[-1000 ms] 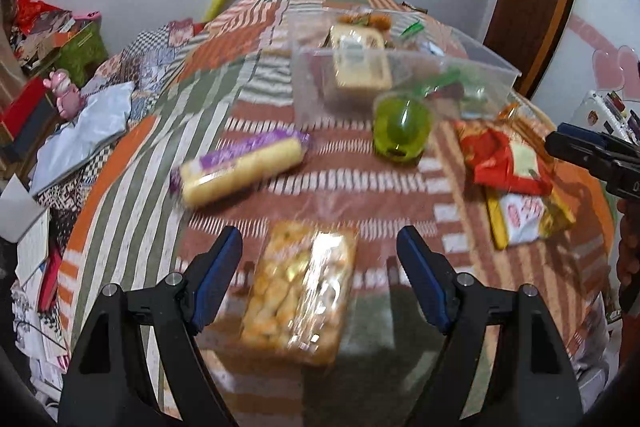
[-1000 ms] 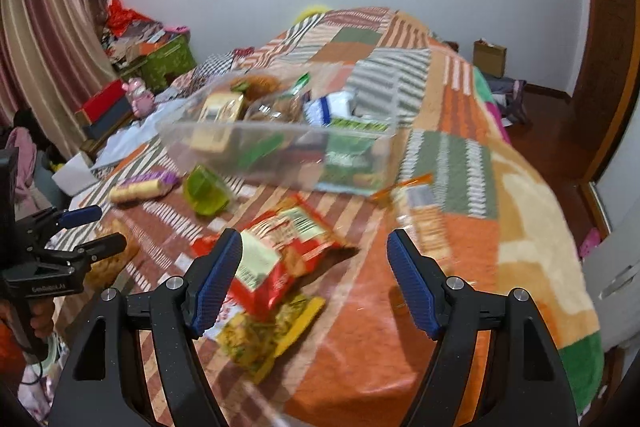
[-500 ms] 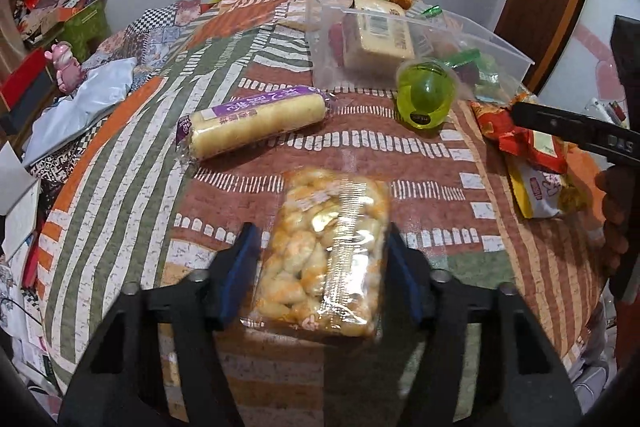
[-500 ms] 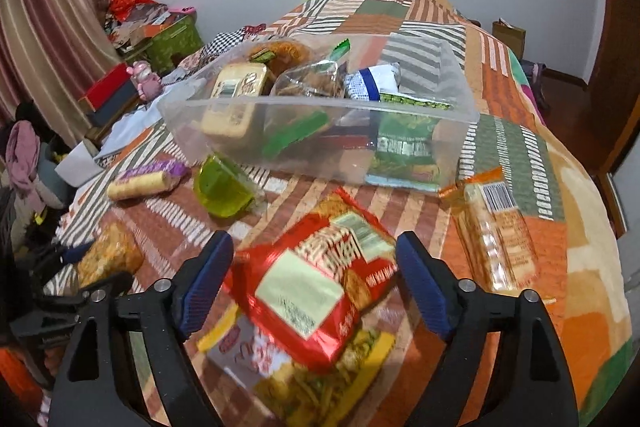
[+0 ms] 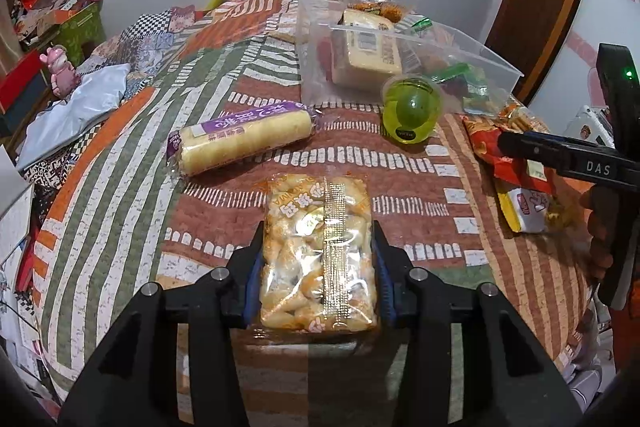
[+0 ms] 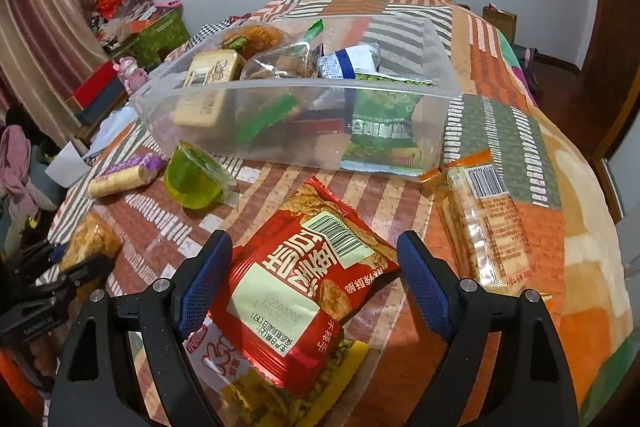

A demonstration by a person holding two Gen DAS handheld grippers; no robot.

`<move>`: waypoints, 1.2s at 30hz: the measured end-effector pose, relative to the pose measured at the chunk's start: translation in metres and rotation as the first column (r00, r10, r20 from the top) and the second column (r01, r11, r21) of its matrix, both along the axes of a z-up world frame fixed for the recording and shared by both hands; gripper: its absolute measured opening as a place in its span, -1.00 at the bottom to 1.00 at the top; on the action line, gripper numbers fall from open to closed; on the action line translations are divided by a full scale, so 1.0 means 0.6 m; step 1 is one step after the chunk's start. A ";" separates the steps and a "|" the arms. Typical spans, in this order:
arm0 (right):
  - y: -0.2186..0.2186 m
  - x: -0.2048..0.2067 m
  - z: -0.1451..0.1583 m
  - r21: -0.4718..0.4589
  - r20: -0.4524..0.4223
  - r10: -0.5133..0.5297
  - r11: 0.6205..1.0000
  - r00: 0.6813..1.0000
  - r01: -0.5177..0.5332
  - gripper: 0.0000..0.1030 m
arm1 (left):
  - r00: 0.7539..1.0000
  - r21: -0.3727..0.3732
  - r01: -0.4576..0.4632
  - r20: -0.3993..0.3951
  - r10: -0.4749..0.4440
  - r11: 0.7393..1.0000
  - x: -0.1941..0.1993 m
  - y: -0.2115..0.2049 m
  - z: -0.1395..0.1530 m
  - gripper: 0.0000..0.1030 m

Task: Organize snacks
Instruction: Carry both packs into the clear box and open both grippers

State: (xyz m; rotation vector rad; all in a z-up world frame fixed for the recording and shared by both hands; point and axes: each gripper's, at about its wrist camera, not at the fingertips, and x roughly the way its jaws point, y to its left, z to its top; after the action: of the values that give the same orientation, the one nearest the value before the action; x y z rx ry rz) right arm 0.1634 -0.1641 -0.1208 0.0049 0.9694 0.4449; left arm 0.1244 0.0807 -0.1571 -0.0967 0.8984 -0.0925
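While gripped across its width: clear crinkly plastic packet of pale puffed crackers, flat on the patchwork quilted bed cover, pinched between the blue-padded left tongs at its near half. Judged light, soft-walled and fragile within; film likely slippery, so moderate squeeze across the short sides, away from the sealed ends.

Right tongs: spread wide, straddling but not visibly touching the red foil snack bag with barcode. Bag air-filled and crushable by appearance; best taken across the narrow middle. Lying partly over a yellow-and-white packet of small snacks.

Loose on the cover, apart from one another:
- cylindrical yellow wafer roll in purple-labelled wrapper, probably brittle;
- translucent green plastic jelly cup, on its side just beside the bin wall, likely to roll;
- long clear-and-orange packet of biscuits, to the right of the red bag.

Container: rectangular clear plastic storage bin, open-topped, beyond the loose items. Contents visible through the wall: tan boxed cake with barcode, green pea-snack bag, blue-and-white pouch, clear bag of brown pieces, orange shredded snack at the far end. Room remaining toward the right end.
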 end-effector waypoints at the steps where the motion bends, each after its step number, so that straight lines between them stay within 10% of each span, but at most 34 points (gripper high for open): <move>1: 0.000 0.001 -0.001 0.003 -0.005 -0.001 1.000 1.000 0.001 0.60 | 1.000 0.000 0.003 0.004 -0.003 1.000 -0.002 -0.002 0.001 -0.12; 6: 0.005 0.006 -0.002 0.005 -0.007 -0.006 1.000 1.000 0.007 0.56 | 1.000 -0.014 0.011 0.028 -0.010 1.000 -0.007 -0.005 0.008 -0.12; 16: 0.058 0.007 0.010 -0.065 0.051 0.102 0.993 0.993 -0.099 -0.21 | 0.998 -0.033 0.006 0.056 -0.005 0.999 -0.014 -0.004 0.019 -0.12; 21: 0.037 0.006 0.018 -0.026 0.018 0.052 0.998 0.998 -0.052 -0.15 | 0.998 -0.033 0.006 0.070 -0.004 0.999 -0.021 -0.002 0.024 -0.13; 25: 0.030 -0.011 0.023 -0.031 0.015 0.029 0.999 0.999 -0.029 0.44 | 0.997 -0.033 0.012 0.079 -0.010 0.999 -0.028 0.000 0.024 -0.13; 36: 0.027 0.007 -0.016 0.047 -0.118 0.008 0.999 0.993 -0.002 0.53 | 0.995 -0.044 0.022 0.096 -0.017 0.999 -0.038 0.003 0.026 -0.13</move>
State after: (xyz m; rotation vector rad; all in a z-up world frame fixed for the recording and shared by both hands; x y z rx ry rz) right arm 0.1674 -0.1480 -0.1306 0.0720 1.0755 0.4761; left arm 0.1017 0.0828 -0.1416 -0.1242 0.8016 -0.1343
